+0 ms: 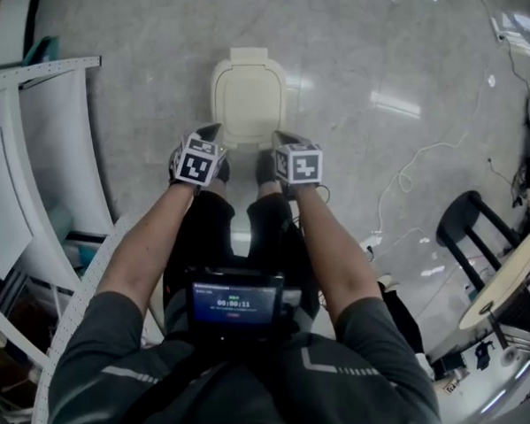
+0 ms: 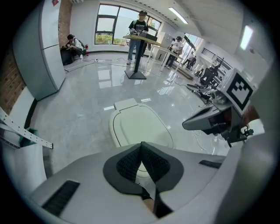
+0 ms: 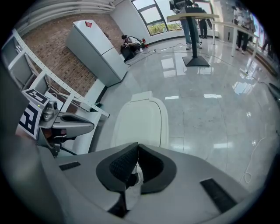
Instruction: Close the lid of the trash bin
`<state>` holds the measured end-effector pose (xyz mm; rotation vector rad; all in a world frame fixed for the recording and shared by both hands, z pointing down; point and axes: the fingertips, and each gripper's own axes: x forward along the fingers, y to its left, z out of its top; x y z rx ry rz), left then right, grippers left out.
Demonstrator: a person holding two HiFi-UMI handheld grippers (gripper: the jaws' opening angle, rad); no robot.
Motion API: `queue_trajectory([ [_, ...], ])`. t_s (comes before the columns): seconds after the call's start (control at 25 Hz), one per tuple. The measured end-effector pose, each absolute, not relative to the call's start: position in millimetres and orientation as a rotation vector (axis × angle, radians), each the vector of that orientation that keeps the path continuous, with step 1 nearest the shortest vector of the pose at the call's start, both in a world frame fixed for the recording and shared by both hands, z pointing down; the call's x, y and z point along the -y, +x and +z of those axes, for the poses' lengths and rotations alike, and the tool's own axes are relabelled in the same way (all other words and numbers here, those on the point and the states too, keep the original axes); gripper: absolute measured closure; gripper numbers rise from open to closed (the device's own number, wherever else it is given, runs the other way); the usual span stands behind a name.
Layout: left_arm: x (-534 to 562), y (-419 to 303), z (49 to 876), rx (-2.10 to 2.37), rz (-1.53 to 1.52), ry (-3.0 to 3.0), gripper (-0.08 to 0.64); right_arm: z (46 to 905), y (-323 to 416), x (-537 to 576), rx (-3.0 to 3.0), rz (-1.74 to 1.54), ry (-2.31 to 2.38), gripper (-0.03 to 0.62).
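Observation:
A cream-white trash bin stands on the glossy grey floor just ahead of me, and its lid lies flat down on the body. The lid also fills the middle of the right gripper view. My left gripper hovers at the bin's near left edge, jaws shut with nothing between them. At the near right edge my right gripper is also shut and empty. Each gripper sees the other: the right gripper from the left, the left gripper from the right. I cannot tell whether either one touches the lid.
White perforated shelving curves along the left. A black stool and a round table stand at the right, with a cable trailing over the floor. Farther off are a grey cabinet, a standing desk and several people.

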<state>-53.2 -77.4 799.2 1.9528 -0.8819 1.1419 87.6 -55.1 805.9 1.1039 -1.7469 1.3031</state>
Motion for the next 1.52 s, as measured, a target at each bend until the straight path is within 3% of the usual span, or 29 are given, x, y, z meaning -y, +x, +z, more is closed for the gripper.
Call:
queue_trajectory([
  [0.52, 110, -37, 696, 0.924, 0.957, 2.042, 0.565, 696, 85, 112, 1.958, 1.242, 1.222, 0.594],
  [1.0, 188, -42, 536, 1.089, 0.641, 2.212, 0.566, 527, 87, 192, 2.273, 1.03, 1.328, 0.595],
  [1.52, 194, -12, 317, 1.256, 0.337, 2.516, 0.566, 321, 118, 190, 2.635, 0.682, 1.35, 0.598],
])
